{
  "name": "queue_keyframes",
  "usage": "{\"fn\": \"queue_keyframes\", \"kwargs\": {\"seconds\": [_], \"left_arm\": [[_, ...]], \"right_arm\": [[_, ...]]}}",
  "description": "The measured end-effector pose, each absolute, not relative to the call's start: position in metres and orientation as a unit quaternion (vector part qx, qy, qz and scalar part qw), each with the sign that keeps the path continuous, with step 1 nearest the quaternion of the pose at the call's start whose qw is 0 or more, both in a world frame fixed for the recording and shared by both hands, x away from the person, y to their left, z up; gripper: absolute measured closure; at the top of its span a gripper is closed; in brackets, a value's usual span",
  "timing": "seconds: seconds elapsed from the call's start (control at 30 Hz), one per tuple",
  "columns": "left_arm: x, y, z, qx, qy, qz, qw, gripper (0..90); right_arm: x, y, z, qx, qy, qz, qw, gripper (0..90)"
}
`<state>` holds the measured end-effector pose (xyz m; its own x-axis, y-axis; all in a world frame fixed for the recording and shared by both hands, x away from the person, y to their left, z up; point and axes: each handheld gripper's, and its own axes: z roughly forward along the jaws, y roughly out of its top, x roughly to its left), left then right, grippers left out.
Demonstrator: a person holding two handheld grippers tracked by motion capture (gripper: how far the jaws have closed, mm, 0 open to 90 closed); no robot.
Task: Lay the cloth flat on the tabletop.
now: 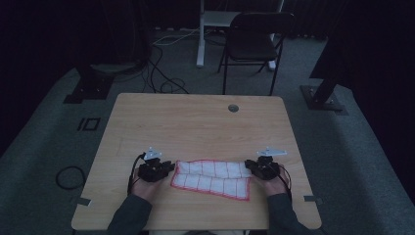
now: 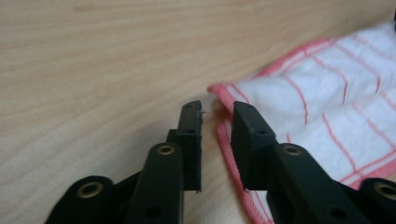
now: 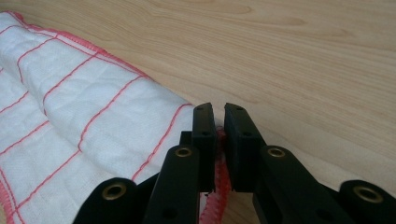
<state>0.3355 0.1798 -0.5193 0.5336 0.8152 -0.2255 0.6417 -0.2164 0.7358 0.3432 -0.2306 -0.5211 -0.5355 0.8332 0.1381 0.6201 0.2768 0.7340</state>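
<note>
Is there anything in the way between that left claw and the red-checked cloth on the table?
Nothing visible. The left claw sits at the cloth's corner, its jaws apart with the red hem between them and bare table beside it. The right claw already pinches the opposite edge.

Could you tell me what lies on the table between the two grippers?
The white cloth with red lines spans the stretch from the left gripper to the right gripper, as the high view shows.
</note>
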Motion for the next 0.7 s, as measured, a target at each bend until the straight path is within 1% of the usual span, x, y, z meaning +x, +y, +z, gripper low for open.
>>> {"fn": "queue_keyframes", "kwargs": {"seconds": [0.1, 0.2, 0.3, 0.43, 0.5, 0.6, 0.67, 0.7], "left_arm": [[0.340, 0.176, -0.515, 0.766, 0.474, 0.102, 0.422, 62.4], [0.346, 0.171, -0.513, 0.764, 0.475, 0.093, 0.426, 57.9], [0.351, 0.166, -0.513, 0.763, 0.478, 0.086, 0.427, 55.2], [0.357, 0.159, -0.518, 0.769, 0.481, 0.073, 0.415, 49.3], [0.360, 0.158, -0.522, 0.773, 0.486, 0.073, 0.400, 43.9], [0.362, 0.158, -0.526, 0.776, 0.487, 0.051, 0.399, 45.5], [0.362, 0.157, -0.525, 0.782, 0.479, 0.042, 0.397, 54.1], [0.362, 0.156, -0.524, 0.785, 0.476, 0.043, 0.394, 60.7]], "right_arm": [[0.343, -0.229, -0.519, 0.459, 0.788, 0.384, 0.143, 84.0], [0.344, -0.229, -0.518, 0.458, 0.789, 0.385, 0.143, 84.1], [0.344, -0.229, -0.518, 0.458, 0.788, 0.386, 0.142, 84.1], [0.344, -0.230, -0.518, 0.458, 0.788, 0.387, 0.140, 84.1], [0.344, -0.230, -0.518, 0.457, 0.788, 0.388, 0.141, 84.1], [0.344, -0.230, -0.516, 0.456, 0.787, 0.390, 0.142, 84.3], [0.344, -0.230, -0.515, 0.454, 0.788, 0.391, 0.143, 84.4], [0.344, -0.230, -0.514, 0.454, 0.787, 0.392, 0.144, 84.5]]}}
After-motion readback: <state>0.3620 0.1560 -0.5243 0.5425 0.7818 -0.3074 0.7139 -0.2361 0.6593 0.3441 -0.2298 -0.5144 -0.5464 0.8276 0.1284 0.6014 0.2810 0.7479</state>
